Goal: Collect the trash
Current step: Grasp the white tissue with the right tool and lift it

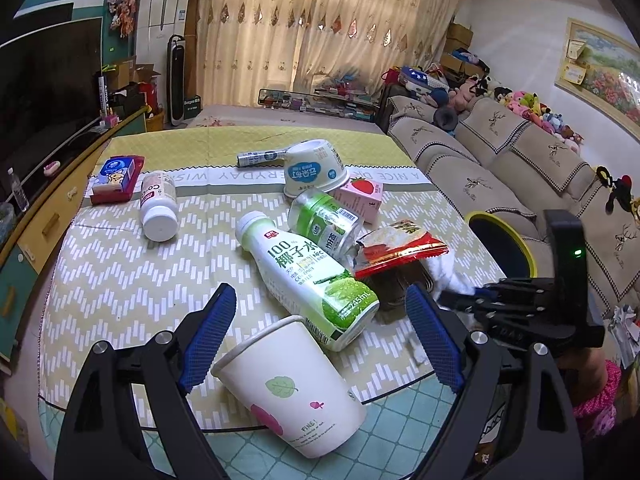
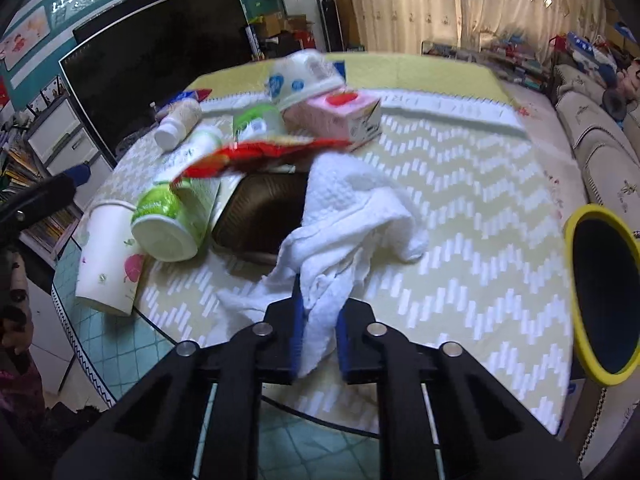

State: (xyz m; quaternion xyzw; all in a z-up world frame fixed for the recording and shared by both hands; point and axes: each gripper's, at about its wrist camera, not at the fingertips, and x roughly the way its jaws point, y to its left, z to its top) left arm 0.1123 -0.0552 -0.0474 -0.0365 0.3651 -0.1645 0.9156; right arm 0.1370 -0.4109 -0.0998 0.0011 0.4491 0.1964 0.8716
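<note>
A: What's at the centre of the right wrist view?
B: A crumpled white paper towel (image 2: 352, 216), lower end pinched.
A: And left of it?
B: A coconut water bottle (image 2: 176, 216) on its side, a tipped paper cup (image 2: 106, 256), a red snack wrapper (image 2: 260, 152). The yellow-rimmed bin (image 2: 576, 264) is at the right edge.

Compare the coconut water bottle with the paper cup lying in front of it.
The coconut water bottle is capped with a white lid; the paper cup gapes open at its rim. The bottle wears a green and white printed label; the cup is plain white with a leaf and small pink motifs. The bottle narrows to a neck; the cup tapers evenly. Both lie tipped over on the tablecloth, touching.
</note>
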